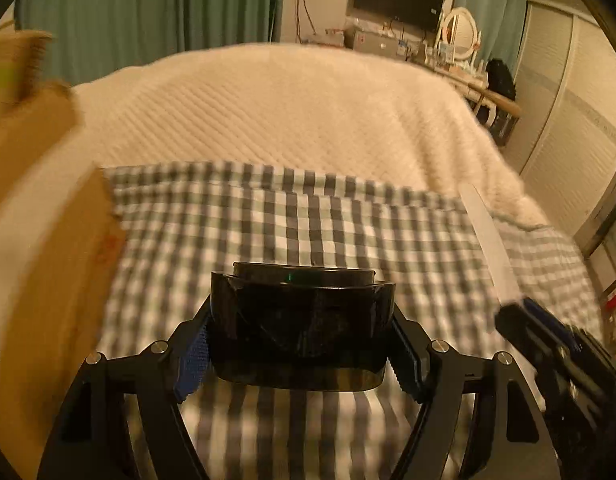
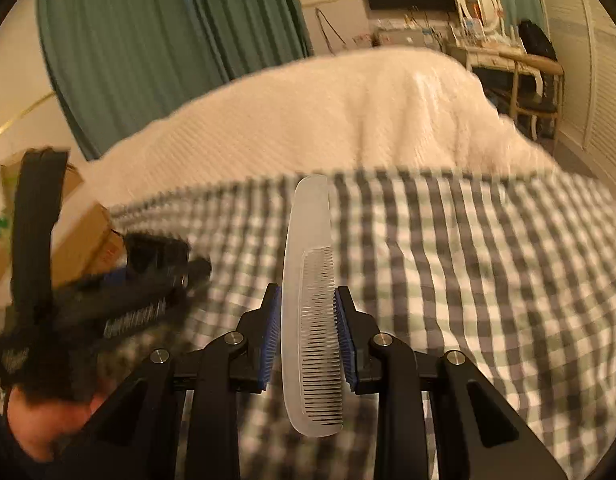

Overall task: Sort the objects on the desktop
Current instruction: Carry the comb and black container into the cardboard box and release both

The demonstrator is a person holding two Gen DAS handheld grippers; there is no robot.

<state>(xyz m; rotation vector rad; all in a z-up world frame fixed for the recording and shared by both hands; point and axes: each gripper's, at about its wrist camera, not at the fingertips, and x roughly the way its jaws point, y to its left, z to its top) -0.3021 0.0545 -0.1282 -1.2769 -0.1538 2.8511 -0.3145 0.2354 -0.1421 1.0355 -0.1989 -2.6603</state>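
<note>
In the left wrist view, a black round container (image 1: 304, 312) with a glossy dark body sits between the blue pads of my left gripper (image 1: 302, 344), which press on its two sides over the checked cloth (image 1: 308, 216). In the right wrist view, my right gripper (image 2: 308, 296) is shut on a translucent white comb (image 2: 304, 240). The comb points away from me, its teeth to the right. The right gripper (image 1: 548, 344) and comb (image 1: 488, 236) also show at the right edge of the left view. The blurred left gripper (image 2: 148, 284) and a hand (image 2: 40, 420) appear at the left of the right view.
A brown cardboard box (image 1: 56, 280) stands at the cloth's left edge, also visible as the box (image 2: 88, 240). A cream ribbed blanket (image 1: 288, 108) covers the bed beyond the cloth. Green curtains (image 2: 148, 40), a dark screen and a cluttered dresser lie far behind.
</note>
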